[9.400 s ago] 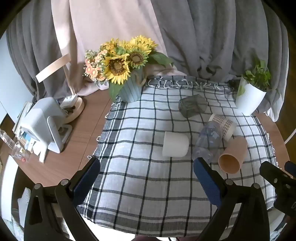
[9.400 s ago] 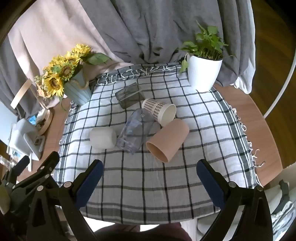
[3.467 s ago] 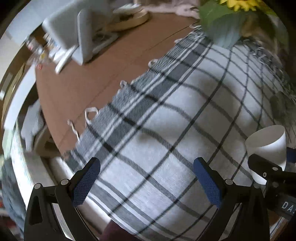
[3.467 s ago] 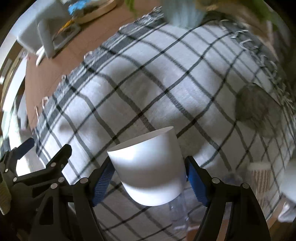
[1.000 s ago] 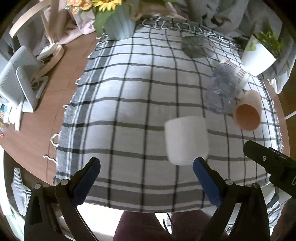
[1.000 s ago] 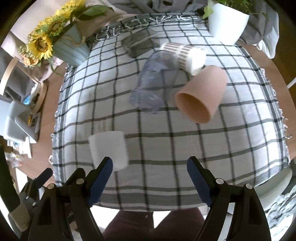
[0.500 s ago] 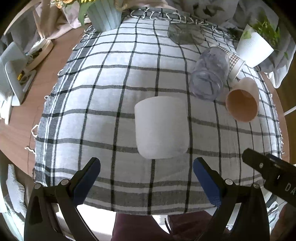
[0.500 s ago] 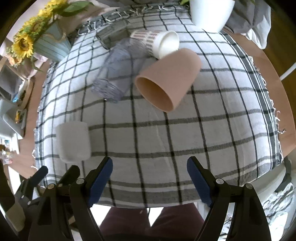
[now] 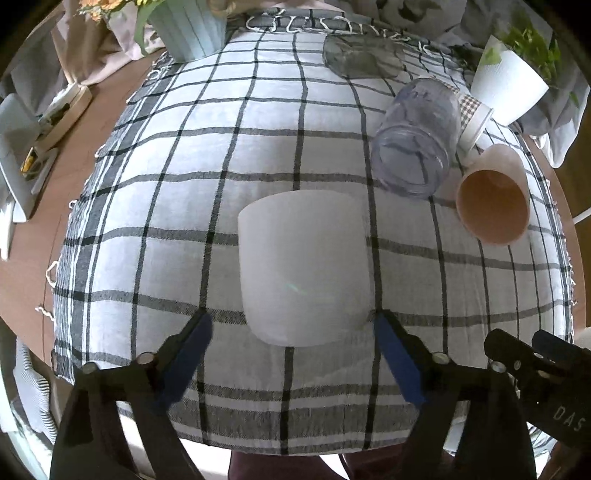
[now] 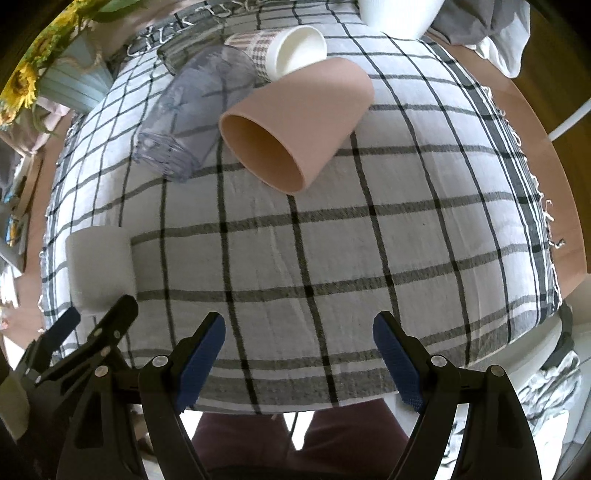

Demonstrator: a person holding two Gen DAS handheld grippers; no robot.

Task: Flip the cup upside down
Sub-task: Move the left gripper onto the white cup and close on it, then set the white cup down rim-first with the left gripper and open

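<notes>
White cup (image 9: 304,269) stands inverted on the checked cloth (image 9: 184,155); left gripper (image 9: 293,354) open, approach squarely toward 12 o'clock; right gripper (image 10: 299,356) open, empty.

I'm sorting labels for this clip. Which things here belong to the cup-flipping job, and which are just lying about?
Part of the job:
white cup, standing rim-down on the checked cloth
pink cup, on its side
clear cup, on its side
patterned paper cup, on its side
left gripper
right gripper

Lying about:
flower vase
white plant pot

Bright, soft daylight; slight motion blur, strong fisheye bending and dark corners
</notes>
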